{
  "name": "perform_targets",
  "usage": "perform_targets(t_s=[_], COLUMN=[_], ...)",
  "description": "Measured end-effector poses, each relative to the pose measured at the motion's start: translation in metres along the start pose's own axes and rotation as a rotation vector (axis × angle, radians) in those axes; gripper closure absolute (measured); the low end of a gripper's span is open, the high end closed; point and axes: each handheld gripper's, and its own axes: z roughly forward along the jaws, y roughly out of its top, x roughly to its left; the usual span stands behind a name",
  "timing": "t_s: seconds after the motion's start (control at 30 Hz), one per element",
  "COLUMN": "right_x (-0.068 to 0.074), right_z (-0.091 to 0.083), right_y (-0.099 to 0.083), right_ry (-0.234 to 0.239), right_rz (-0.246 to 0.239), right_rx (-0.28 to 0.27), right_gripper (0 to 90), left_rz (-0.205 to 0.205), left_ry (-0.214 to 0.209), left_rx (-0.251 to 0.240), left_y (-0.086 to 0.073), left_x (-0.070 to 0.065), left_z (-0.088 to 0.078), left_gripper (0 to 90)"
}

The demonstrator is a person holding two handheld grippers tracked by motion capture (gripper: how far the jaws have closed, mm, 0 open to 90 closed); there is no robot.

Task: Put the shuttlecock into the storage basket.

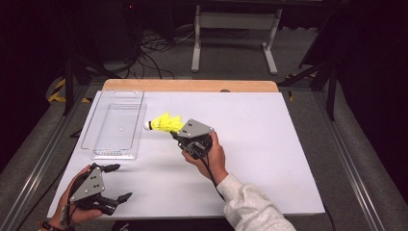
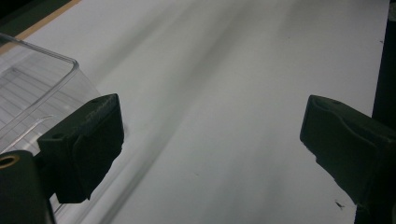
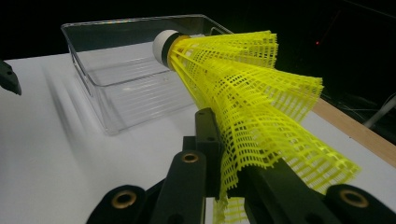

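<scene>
1. Resting near the front left corner of the table (image 1: pixel 269 144), the left gripper (image 1: pixel 117 183) lies in the person's left hand with its jaws spread wide and nothing between them.
2. Past it, the right gripper (image 1: pixel 177 134) sits over the middle of the table, its jaws clamped on the shuttlecock (image 1: pixel 166 123).
3. Seen from the right gripper view, the shuttlecock (image 3: pixel 243 102) has a bright yellow mesh skirt, squashed flat and creased where the jaws pinch it, fanning out wide above.
4. A dark band rings its neck, topped by a white rounded cork that points away from the gripper, towards the bin (image 1: pixel 103 144).
5. That clear plastic bin (image 3: pixel 116 93) stands on the far left of the table, the cork just beside its right wall in the high view.
</scene>
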Motion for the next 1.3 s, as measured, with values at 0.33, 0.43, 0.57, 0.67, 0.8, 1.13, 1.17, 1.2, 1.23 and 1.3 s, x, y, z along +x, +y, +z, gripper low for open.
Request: perform_targets(t_s=[0.33, 0.43, 0.57, 0.67, 0.8, 1.13, 1.17, 1.2, 1.23, 1.3], right_x=[0.002, 0.005, 0.011, 0.017, 0.024, 0.028, 0.030, 0.031, 0.032, 0.032], right_z=[0.010, 0.017, 0.028, 0.036, 0.047, 0.070, 0.074, 0.075, 0.077, 0.079], right_y=[0.008, 0.011, 0.023, 0.030, 0.036, 0.054, 0.061, 0.063, 0.065, 0.065], right_ry=[0.018, 0.036, 0.060, 0.078, 0.103, 0.156, 0.162, 0.158, 0.162, 0.168], right_rz=[-0.004, -0.005, -0.020, -0.034, -0.039, -0.043, -0.055, -0.068, -0.069, -0.066], right_rx=[-0.007, -0.008, -0.007, -0.010, -0.007, 0.021, 0.029, 0.031, 0.028, 0.034], right_gripper=[88.3, 88.3, 88.4, 88.4, 88.4, 88.4, 88.4, 88.4, 88.4, 88.4], left_rz=[-0.006, -0.009, -0.013, -0.012, -0.020, -0.045, -0.043, -0.034, -0.035, -0.041], left_ry=[-0.003, -0.004, -0.002, -0.002, -0.004, 0.002, -0.001, 0.000, 0.001, -0.001], left_rx=[-0.009, -0.015, -0.023, -0.029, -0.035, -0.060, -0.060, -0.052, -0.057, -0.057], left_y=[0.000, -0.001, 0.000, 0.000, -0.001, -0.001, -0.001, -0.001, -0.002, -0.002], left_x=[0.000, 0.001, 0.002, 0.002, 0.002, 0.007, 0.006, 0.005, 0.005, 0.005], left_z=[-0.001, -0.001, -0.004, -0.004, -0.005, -0.009, -0.008, -0.009, -0.009, -0.009], left_gripper=[7.4, 7.4, 7.4, 7.4, 7.5, 7.5, 7.5, 7.5, 7.4, 7.5])
